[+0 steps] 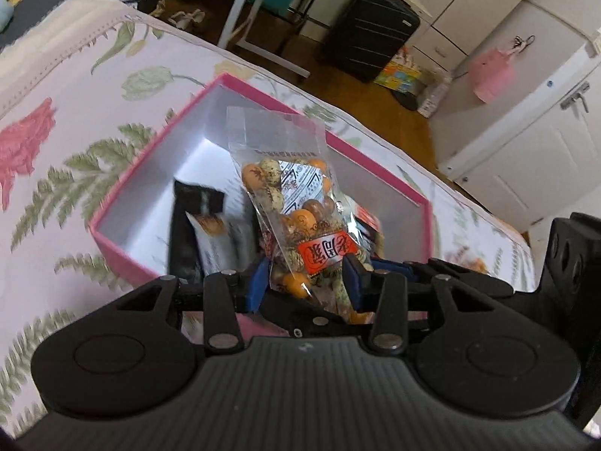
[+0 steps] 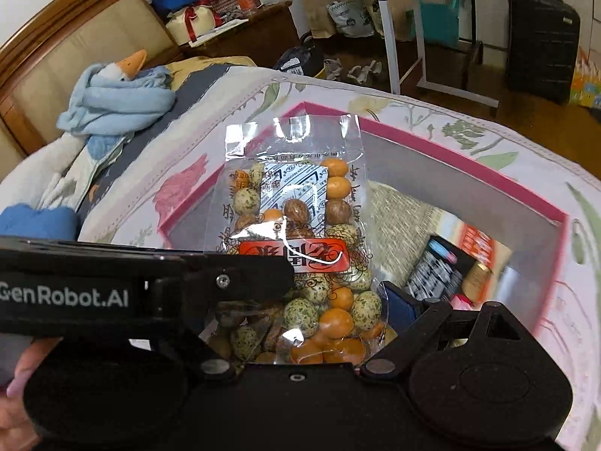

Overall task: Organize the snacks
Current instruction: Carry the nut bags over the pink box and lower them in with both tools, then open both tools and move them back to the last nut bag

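A clear bag of mixed coated nuts (image 1: 296, 203) (image 2: 296, 225) with a red label hangs over the near side of a pink box (image 1: 124, 203) (image 2: 469, 180) that sits on the bed. My left gripper (image 1: 306, 282) pinches the bag's lower end between its blue pads. My right gripper (image 2: 311, 300) holds what looks like the same bag across its width; its right pad (image 2: 402, 300) touches the bag's edge. The left gripper's body (image 2: 150, 293) hides the right gripper's other finger. Inside the box lie a black packet (image 1: 191, 225), a white packet (image 1: 214, 244) and a dark packet (image 2: 435, 274).
A floral sheet (image 1: 75, 131) covers the bed. A goose plush in a blue scarf (image 2: 116, 97) lies by the headboard. Beyond the bed stand a black suitcase (image 1: 372, 34), a white table frame (image 2: 420, 56) and white cabinets (image 1: 526, 143). A hand (image 2: 15, 387) shows at lower left.
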`<state>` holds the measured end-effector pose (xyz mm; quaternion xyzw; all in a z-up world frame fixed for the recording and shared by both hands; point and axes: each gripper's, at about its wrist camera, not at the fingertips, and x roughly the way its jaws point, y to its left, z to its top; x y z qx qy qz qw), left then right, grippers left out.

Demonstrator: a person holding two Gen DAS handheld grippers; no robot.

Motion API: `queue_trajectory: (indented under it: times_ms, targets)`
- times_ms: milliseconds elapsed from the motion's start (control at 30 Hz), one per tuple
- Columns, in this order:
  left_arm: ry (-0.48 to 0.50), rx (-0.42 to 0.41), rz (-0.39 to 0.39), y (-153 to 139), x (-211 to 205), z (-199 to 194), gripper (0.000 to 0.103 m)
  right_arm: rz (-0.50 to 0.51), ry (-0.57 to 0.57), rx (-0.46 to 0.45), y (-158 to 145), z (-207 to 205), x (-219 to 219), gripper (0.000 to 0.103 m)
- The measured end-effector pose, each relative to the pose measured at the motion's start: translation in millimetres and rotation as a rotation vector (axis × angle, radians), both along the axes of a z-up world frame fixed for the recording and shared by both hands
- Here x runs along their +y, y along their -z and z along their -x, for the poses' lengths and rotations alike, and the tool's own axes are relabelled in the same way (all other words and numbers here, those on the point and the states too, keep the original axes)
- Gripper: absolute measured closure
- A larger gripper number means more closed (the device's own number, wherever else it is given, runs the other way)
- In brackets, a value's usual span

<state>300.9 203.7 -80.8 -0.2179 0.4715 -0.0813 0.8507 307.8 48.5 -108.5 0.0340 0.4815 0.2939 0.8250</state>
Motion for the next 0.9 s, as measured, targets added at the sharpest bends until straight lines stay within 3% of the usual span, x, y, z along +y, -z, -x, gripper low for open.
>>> queue_trajectory:
  times_ms: [133,400,500,733,900]
  targets:
    - [-0.044,0.008,-0.016,8.1,10.8,-17.1,0.063,-0.050,0.051,0.073,12.2,-22.9,6.0,0.009]
    - [-0.110,0.038,-0.012,29.7,20.7,-23.4,0.060,-0.015,0.018,-0.001,10.1,-19.7,12.0,0.008]
    - [-0.163,-0.003,-0.119,22.7,17.9,-13.4,0.059,-0.022,0.025,-0.010,3.4,-13.6,-2.1,0.008]
    - [-0.100,-0.043,-0.151,-3.9,2.7,12.2,0.058,-0.026,0.026,-0.048,-31.3,18.3,-54.7,0.008]
    - [0.007,-0.075,-0.110,-29.8,-21.0,34.1,0.058,0.027,0.040,-0.094,-56.7,49.5,-91.6,0.008]
